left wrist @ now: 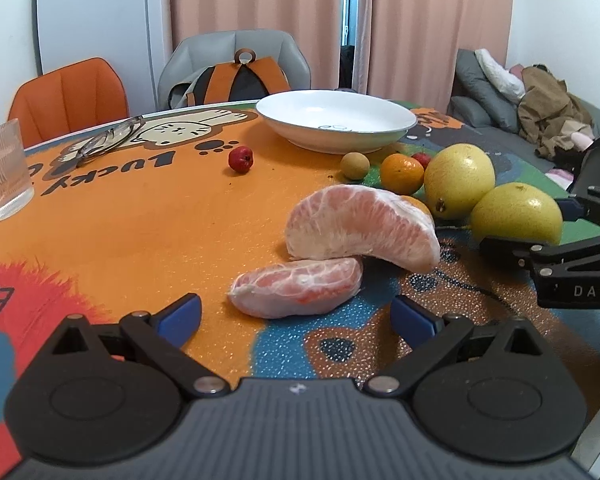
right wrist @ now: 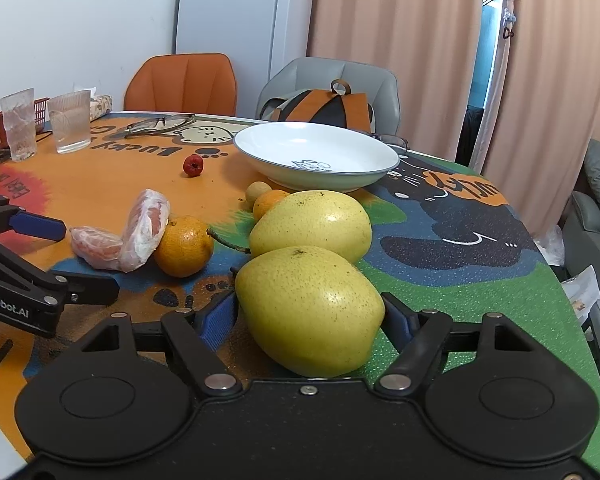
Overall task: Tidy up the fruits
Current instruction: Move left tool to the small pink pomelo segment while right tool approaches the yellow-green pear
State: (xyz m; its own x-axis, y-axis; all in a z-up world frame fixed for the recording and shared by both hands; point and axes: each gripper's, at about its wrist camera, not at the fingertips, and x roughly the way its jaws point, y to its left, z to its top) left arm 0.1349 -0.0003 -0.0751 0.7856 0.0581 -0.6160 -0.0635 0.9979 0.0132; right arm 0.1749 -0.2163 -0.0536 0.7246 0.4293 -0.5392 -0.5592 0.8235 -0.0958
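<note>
The right gripper (right wrist: 310,314) is clasping the nearer yellow pear (right wrist: 310,310), its blue pads (right wrist: 220,320) pressing on both flanks. This pear is lying on the patterned tablecloth (right wrist: 460,280), long axis running from near right to far left, its calyx end facing up and away. Touching it just behind, the second yellow pear (right wrist: 312,224) is lying with its long axis left to right, its stem pointing left toward a mandarin (right wrist: 184,246).

The left gripper (left wrist: 296,316) is sitting released, jaws spread, with the smaller pomelo segment (left wrist: 298,286) lying just ahead of them, untouched. That segment is lying flat, long axis left to right. The larger pomelo segment (left wrist: 362,226) is arching over its far edge, touching it.

Farther back, another mandarin (left wrist: 402,174) and a small tan longan (left wrist: 355,165) are sitting beside the white dish (left wrist: 336,122). A small red fruit (left wrist: 241,159) is lying apart to the left.
</note>
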